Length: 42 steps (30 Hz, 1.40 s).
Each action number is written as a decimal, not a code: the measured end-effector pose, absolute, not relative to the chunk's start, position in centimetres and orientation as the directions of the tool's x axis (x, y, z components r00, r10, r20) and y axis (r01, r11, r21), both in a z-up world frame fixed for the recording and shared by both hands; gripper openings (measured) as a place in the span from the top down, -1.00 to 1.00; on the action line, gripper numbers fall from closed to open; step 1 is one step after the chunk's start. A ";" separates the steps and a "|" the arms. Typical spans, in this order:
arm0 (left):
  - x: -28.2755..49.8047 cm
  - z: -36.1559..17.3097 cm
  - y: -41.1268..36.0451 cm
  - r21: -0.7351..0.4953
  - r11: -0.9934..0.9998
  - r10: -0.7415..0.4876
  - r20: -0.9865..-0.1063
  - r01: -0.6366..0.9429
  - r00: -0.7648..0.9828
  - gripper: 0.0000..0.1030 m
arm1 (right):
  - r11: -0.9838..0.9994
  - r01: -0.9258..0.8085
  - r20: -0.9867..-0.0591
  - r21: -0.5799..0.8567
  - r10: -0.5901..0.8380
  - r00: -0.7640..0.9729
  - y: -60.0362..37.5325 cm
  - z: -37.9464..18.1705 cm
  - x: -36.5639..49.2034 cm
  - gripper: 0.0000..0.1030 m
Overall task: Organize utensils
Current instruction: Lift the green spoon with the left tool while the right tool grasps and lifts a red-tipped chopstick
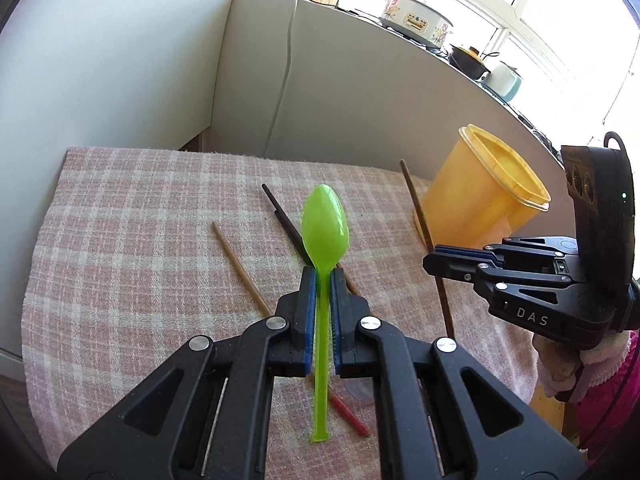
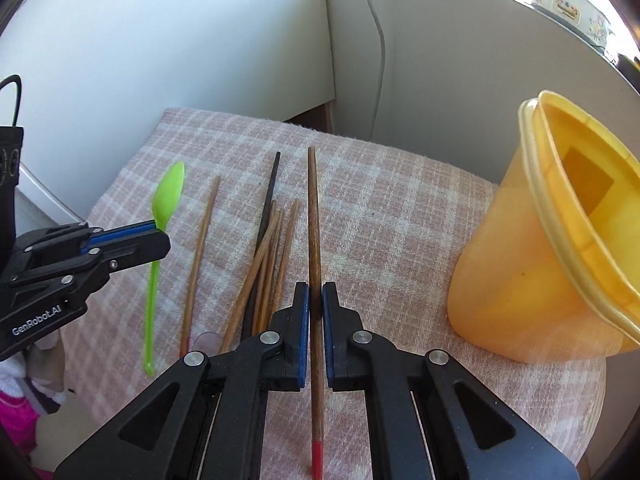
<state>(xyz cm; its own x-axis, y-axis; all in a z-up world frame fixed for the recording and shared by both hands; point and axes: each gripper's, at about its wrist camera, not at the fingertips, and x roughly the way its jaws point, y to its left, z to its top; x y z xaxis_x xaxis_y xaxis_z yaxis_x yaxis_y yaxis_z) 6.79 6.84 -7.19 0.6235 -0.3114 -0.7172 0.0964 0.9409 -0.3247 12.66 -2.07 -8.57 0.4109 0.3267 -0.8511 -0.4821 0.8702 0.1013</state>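
My left gripper is shut on the handle of a green plastic spoon, which is held above the cloth with its bowl pointing away. From the right wrist view the same spoon sticks out past the left gripper. My right gripper is shut on a brown chopstick with a red end, also lifted. In the left wrist view the right gripper holds that chopstick beside the yellow container. The container stands open at the right.
A bundle of wooden chopsticks, a black chopstick and a single wooden one lie on the pink plaid cloth. White walls and a cable stand behind. A pink sleeve shows at the right.
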 end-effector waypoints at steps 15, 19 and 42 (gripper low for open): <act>5.6 -0.4 4.6 -0.295 0.939 -0.328 -0.605 0.179 0.726 0.91 | 0.873 -0.472 -0.733 0.120 0.399 0.551 -7.0 -3.0 8.4 0.92; 5.5 -1.1 4.9 -0.293 0.942 -0.317 -0.612 0.165 0.724 0.91 | 0.870 -0.469 -0.804 0.153 0.385 0.453 -6.0 -6.0 9.9 0.22; 4.4 -2.8 6.0 -0.301 0.944 -0.305 -0.627 0.139 0.717 0.91 | 0.880 -0.472 -0.922 0.045 0.218 0.319 -0.2 -13.5 15.8 0.90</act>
